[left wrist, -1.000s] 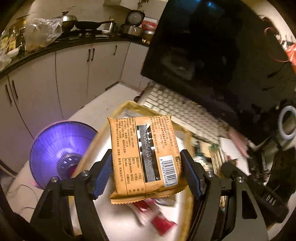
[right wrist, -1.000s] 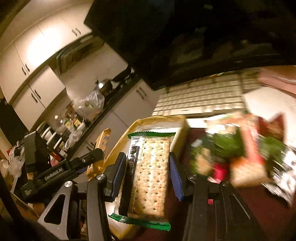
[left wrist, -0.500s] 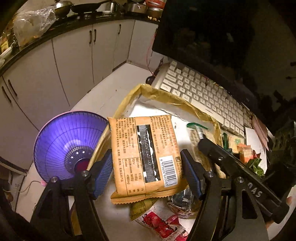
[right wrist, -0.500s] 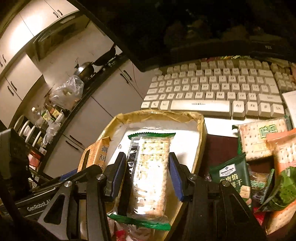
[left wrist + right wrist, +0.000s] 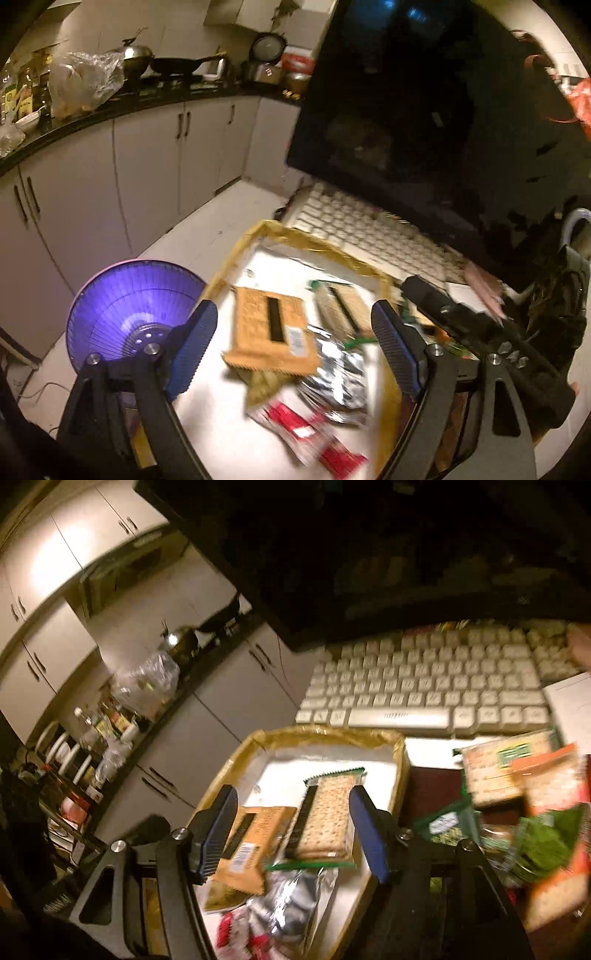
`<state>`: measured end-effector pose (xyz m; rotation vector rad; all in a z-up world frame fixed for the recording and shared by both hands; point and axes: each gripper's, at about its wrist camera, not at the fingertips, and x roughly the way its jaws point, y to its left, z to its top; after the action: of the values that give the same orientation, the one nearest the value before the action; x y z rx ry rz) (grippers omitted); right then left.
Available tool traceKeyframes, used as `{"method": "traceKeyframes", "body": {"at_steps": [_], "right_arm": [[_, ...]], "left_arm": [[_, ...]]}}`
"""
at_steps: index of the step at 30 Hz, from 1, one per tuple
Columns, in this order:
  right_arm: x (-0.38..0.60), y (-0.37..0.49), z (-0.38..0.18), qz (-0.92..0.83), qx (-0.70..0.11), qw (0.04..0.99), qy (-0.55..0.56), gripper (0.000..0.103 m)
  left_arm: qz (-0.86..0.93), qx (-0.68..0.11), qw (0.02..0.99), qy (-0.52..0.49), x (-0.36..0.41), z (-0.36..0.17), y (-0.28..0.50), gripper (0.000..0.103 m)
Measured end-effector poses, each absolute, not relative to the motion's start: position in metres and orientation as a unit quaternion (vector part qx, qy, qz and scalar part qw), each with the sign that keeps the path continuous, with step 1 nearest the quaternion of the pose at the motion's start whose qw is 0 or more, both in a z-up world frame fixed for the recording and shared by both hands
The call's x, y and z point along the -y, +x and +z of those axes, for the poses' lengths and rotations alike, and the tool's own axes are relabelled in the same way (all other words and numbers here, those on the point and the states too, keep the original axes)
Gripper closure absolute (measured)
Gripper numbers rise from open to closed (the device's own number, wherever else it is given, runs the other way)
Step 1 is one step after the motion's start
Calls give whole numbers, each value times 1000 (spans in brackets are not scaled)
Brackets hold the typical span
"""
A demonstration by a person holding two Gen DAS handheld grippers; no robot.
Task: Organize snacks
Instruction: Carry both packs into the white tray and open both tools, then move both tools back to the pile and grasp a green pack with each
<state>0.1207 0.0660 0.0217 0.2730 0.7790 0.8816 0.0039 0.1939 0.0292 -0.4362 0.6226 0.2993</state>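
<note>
Both hand-held grippers were seen spread wide and holding nothing. The left hand-held gripper (image 5: pixel 293 345) was poised above the gold-rimmed tray (image 5: pixel 240 251), and the right hand-held gripper (image 5: pixel 295 834) above the same tray (image 5: pixel 325 734) from the other side.

In the tray, an orange snack packet (image 5: pixel 271 328) was lying flat with its printed back and barcode upward, directly ahead of and below the left fingers. Its long axis was roughly in line with the forward direction of that gripper. Just beside it, a cracker pack (image 5: pixel 325 823) with green end seals was lying flat, its long axis likewise pointed away from the right gripper; through the clear wrapper, pale dotted crackers could be made out. In the right wrist view the orange packet (image 5: pixel 251 842) was seen to the left of the crackers, close together, though contact could not be confirmed.

A crumpled silver wrapper (image 5: pixel 340 373) and a red packet (image 5: pixel 314 432) were piled nearer the cameras, partly blurred.

More snacks (image 5: pixel 517 771) were left on the surface to the right of the tray, in front of the keyboard (image 5: pixel 424 686). These were judged nearer the right gripper, so a reach rightward would probably fall to that side.
</note>
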Motion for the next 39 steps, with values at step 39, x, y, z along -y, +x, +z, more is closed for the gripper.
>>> {"method": "traceKeyframes", "body": {"at_steps": [39], "right_arm": [[122, 113, -4, 290, -387, 867, 121, 40]], "left_arm": [[20, -381, 906, -184, -61, 4, 32, 17]]}}
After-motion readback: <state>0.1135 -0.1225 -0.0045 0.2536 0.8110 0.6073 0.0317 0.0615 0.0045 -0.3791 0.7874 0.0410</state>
